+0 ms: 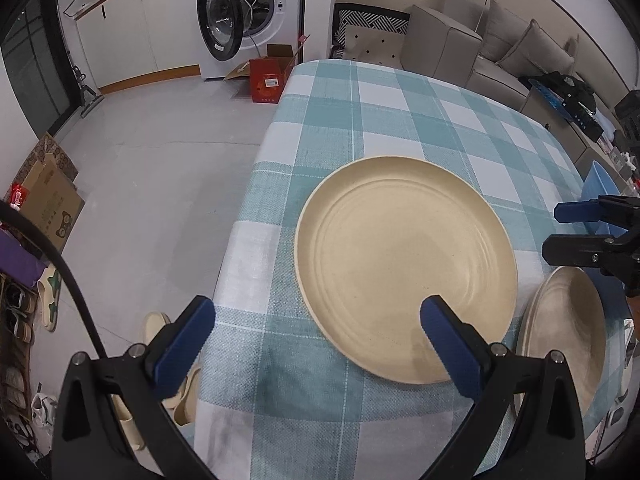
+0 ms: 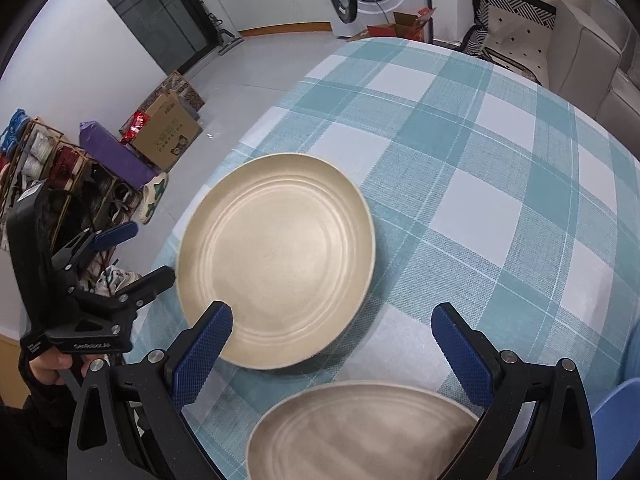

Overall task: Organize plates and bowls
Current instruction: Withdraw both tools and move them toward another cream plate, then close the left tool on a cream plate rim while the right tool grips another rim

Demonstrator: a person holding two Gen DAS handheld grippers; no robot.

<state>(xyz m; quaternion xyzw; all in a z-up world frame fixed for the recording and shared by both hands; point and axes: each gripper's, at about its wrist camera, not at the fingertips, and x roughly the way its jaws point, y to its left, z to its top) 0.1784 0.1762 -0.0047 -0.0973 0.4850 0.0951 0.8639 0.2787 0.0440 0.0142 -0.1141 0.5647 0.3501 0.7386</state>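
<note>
Two plates [image 2: 276, 256] before open tongs [image 2: 332, 320]

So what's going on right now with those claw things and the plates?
Left gripper open, empty. Right gripper open, empty. Two beige plates flat on checked tablecloth, apart. Nothing between them.

Grey tile floor [image 1: 160, 168]. Washer [image 1: 244, 16] at 11 o'clock, door open; red box [image 1: 270, 80] just below it. White cabinets [image 1: 120, 40] at 10 o'clock. Grey sofa [image 1: 480, 48] at 1 o'clock. Cardboard boxes [image 1: 48, 200] at 9 o'clock. Checked tablecloth [image 1: 400, 120] on the table.
</note>
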